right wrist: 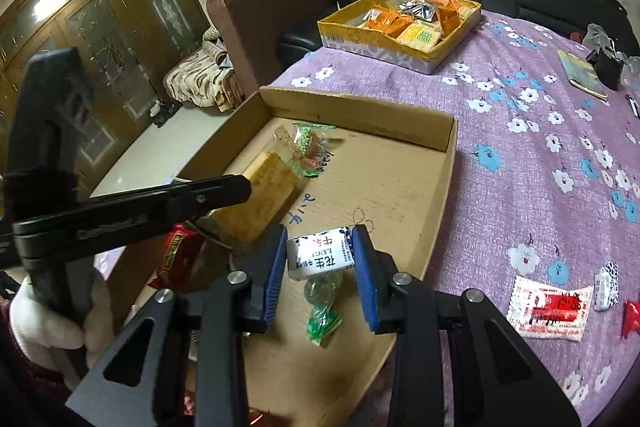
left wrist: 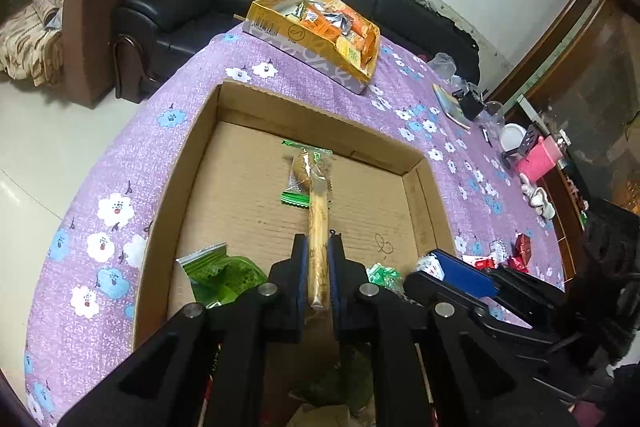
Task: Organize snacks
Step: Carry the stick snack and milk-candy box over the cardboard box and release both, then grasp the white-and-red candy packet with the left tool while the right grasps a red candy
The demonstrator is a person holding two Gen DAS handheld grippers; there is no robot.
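My left gripper [left wrist: 319, 247] is shut on a tan biscuit pack [left wrist: 318, 227], held edge-on above the cardboard tray [left wrist: 192, 163]. The same pack [right wrist: 266, 195] shows in the right wrist view, in the left gripper [right wrist: 224, 187]. A green-wrapped cake [left wrist: 306, 173] lies on the tray floor beyond it. My right gripper [right wrist: 320, 251] is shut on a white milk candy [right wrist: 320, 251] over the near part of the tray [right wrist: 448, 163]. A green candy wrapper [right wrist: 322, 311] lies below it.
A yellow box of orange snack packs [right wrist: 400, 23] stands at the far table edge on the purple flowered cloth [right wrist: 540, 187]. Loose sweets [right wrist: 548, 307] lie right of the tray. A book [right wrist: 584, 75], a black sofa and a brown chair are beyond.
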